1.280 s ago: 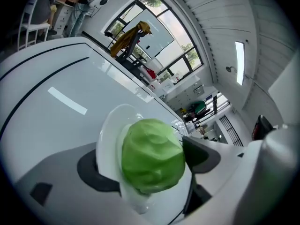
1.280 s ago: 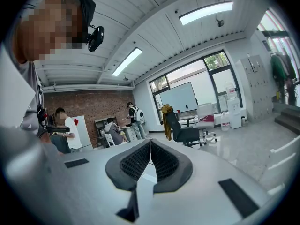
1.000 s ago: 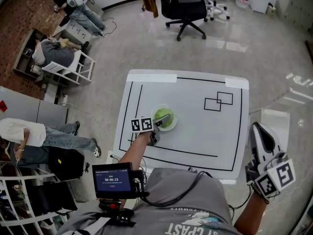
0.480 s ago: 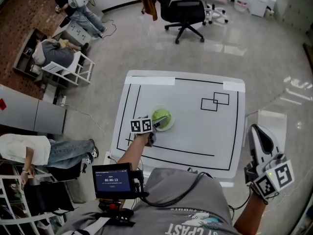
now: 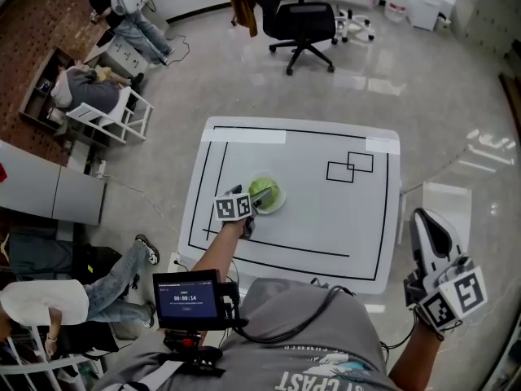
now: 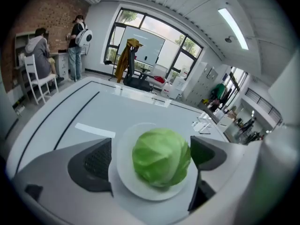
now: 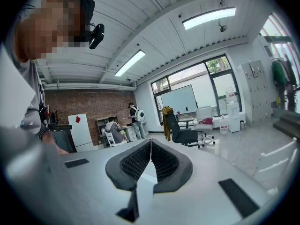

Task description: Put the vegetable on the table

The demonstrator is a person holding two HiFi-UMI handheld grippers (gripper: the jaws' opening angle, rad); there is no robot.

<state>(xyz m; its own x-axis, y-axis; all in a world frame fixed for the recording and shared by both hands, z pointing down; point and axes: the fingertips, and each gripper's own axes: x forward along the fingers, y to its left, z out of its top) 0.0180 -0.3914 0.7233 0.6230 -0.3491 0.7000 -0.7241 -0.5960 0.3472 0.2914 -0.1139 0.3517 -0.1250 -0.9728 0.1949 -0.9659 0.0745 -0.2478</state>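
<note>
**Cabbage on its plate, left jaws spread**

My left hand-held gripper (image 5: 257, 199) has just been opening. Its jaws stand wide with the cabbage (image 6: 161, 157) between them, not gripped. The cabbage sits on a white plate (image 6: 123, 149) on the worktop (image 5: 326, 218). My right hand-held gripper (image 7: 151, 159) is pressed together, empty, off the worktop's right edge.

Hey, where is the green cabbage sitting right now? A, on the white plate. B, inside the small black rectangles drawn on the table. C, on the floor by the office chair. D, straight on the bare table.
A: in the left gripper view the cabbage rests on the white plate, which stands on the table.
</note>
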